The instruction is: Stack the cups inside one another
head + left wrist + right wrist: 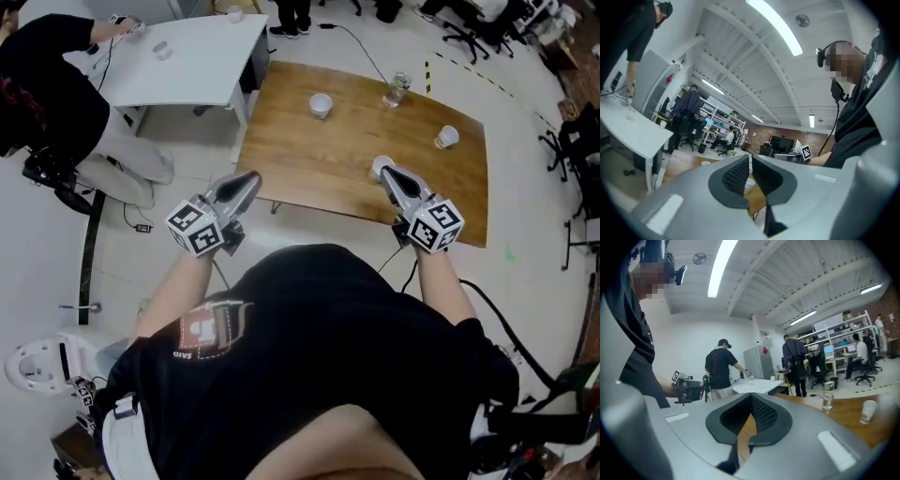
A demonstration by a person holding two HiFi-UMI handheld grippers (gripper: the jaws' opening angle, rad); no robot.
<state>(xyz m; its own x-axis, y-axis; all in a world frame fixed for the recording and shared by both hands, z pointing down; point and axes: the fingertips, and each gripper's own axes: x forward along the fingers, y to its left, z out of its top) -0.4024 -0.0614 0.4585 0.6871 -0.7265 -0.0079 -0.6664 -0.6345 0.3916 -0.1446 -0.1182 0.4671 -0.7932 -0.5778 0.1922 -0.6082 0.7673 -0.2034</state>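
Observation:
Three white cups stand apart on the wooden table (309,159): one at the back left (321,105), one at the right (446,137), and one near the front edge (378,166), partly hidden behind my right gripper (383,172). That gripper is shut and empty, its tip right by the near cup. My left gripper (250,177) is shut and empty too, and hovers at the table's front left edge. In the left gripper view a cup (749,184) shows beyond the shut tips (750,157). The right gripper view (751,397) shows the right-hand cup (868,411).
A clear glass (397,90) stands at the table's back edge. A white desk (197,66) adjoins the table at the left, with a person in black (47,94) beside it. Cables run across the floor. Office chairs (469,28) stand at the far right.

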